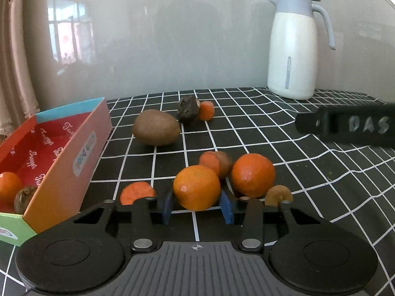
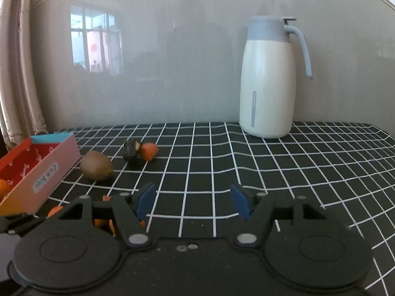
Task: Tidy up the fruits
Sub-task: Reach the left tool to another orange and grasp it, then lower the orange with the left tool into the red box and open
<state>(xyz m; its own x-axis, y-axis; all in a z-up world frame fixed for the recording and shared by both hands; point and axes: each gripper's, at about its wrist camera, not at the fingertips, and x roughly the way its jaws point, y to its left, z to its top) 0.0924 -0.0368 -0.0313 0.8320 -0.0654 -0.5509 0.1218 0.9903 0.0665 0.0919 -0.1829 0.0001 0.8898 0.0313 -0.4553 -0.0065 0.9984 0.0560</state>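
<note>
My left gripper (image 1: 197,206) is shut on an orange mandarin (image 1: 196,187), its blue pads against both sides of the fruit, low over the checked cloth. A second mandarin (image 1: 253,175) lies just right of it, with a small orange-brown fruit (image 1: 216,163) behind and slices (image 1: 137,193) (image 1: 278,194) beside. A brown kiwi (image 1: 156,131), a dark shrivelled fruit (image 1: 188,109) and an orange piece (image 1: 206,110) lie farther back. The coloured box (image 1: 66,172) at the left holds a mandarin (image 1: 9,187). My right gripper (image 2: 191,201) is open and empty over the cloth.
A white and grey jug (image 1: 295,46) stands at the back right by the glossy wall; it also shows in the right wrist view (image 2: 267,79). The right gripper's black body (image 1: 345,128) reaches in from the right. A curtain (image 1: 12,61) hangs at the left.
</note>
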